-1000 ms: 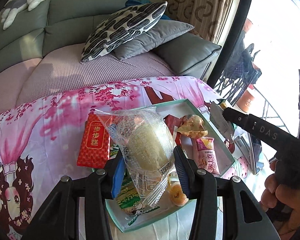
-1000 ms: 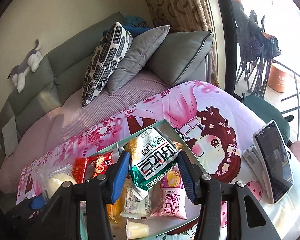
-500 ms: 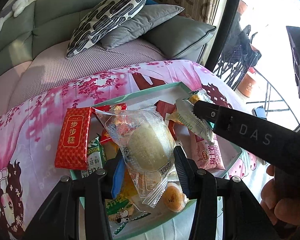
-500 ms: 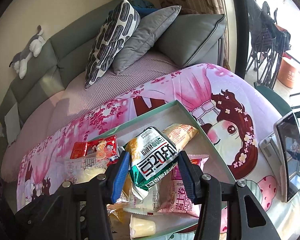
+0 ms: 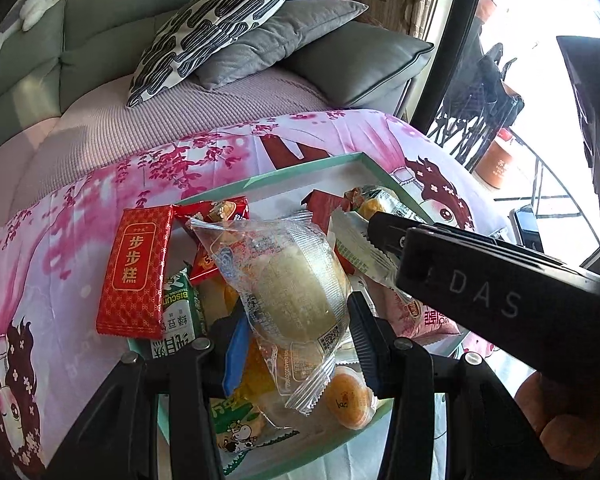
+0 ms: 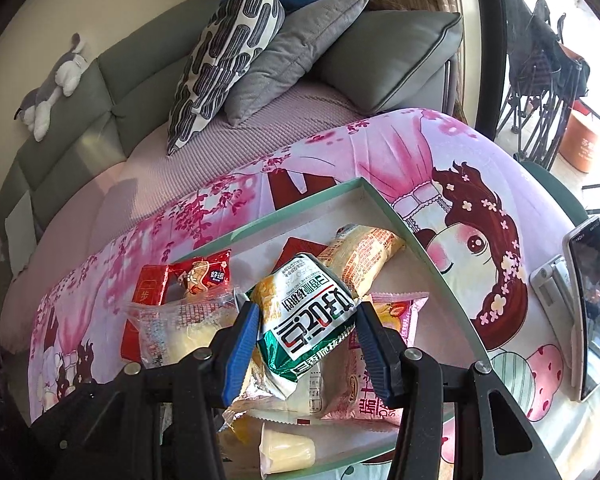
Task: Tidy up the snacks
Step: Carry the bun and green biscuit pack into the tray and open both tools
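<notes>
Tray [image 6: 384, 200] heaped with snack packs, left claw [image 5: 296, 316] clamping clear-wrapped pastry [image 5: 300, 280], right claw [image 6: 306, 320] clamping green-white packet [image 6: 308, 320].

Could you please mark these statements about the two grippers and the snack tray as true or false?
1. The left gripper is closed on a clear-wrapped pastry. True.
2. The right gripper is empty. False: it holds a green and white snack bag.
3. The red box with gold characters lies fully inside the tray. False: it rests across the tray's left rim, partly over the pink cloth.
4. A phone stands propped on a stand to the right of the tray. True.
5. The tray is empty. False: several snack packets lie in it.
</notes>
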`<move>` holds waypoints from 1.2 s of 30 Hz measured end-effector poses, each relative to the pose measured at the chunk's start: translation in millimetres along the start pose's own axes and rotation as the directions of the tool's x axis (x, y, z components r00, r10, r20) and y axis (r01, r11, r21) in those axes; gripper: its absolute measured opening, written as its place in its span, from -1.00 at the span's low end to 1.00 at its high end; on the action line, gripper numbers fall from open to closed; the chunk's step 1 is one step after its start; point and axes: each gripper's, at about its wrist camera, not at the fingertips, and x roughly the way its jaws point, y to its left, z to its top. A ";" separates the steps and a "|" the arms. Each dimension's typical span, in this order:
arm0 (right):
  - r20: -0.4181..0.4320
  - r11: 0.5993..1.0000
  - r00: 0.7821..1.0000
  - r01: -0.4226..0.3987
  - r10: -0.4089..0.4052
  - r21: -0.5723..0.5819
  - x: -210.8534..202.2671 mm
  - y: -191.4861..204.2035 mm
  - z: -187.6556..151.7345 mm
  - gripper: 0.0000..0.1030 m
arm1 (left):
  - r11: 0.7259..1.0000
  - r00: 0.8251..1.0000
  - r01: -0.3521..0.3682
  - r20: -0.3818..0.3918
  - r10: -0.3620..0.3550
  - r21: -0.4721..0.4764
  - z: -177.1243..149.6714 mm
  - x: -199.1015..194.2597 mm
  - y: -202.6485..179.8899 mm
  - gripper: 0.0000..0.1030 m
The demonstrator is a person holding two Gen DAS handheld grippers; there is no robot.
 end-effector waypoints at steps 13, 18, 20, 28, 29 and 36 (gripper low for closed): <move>-0.052 1.000 0.999 0.006 -0.007 -0.014 16.5 4.2 -4.7 0.04 | 1.000 1.000 -0.008 -0.021 0.007 -0.007 -0.3 6.3 1.4 -0.03; -0.080 1.000 0.997 0.012 -0.013 -0.013 25.8 4.0 -7.1 0.03 | 1.000 0.999 -0.016 -0.029 0.016 -0.006 -0.2 8.1 1.1 0.09; -0.080 1.000 0.997 0.014 -0.014 -0.010 25.4 3.4 -7.1 0.03 | 1.000 0.999 -0.016 -0.032 0.016 -0.009 -0.2 8.0 1.6 0.12; -0.075 1.000 0.997 0.030 -0.030 -0.009 21.3 2.9 -6.2 0.05 | 1.000 0.999 -0.020 -0.038 0.019 -0.024 1.3 2.8 2.2 0.21; -0.071 0.999 0.997 0.031 -0.032 -0.007 19.8 2.5 -5.8 0.06 | 0.999 0.999 -0.022 -0.038 0.021 -0.027 1.7 1.3 2.3 0.21; -0.041 0.999 0.998 0.038 -0.037 0.007 10.4 -0.9 -2.6 0.06 | 0.998 0.999 -0.023 -0.050 0.020 -0.058 3.9 -10.4 7.3 0.21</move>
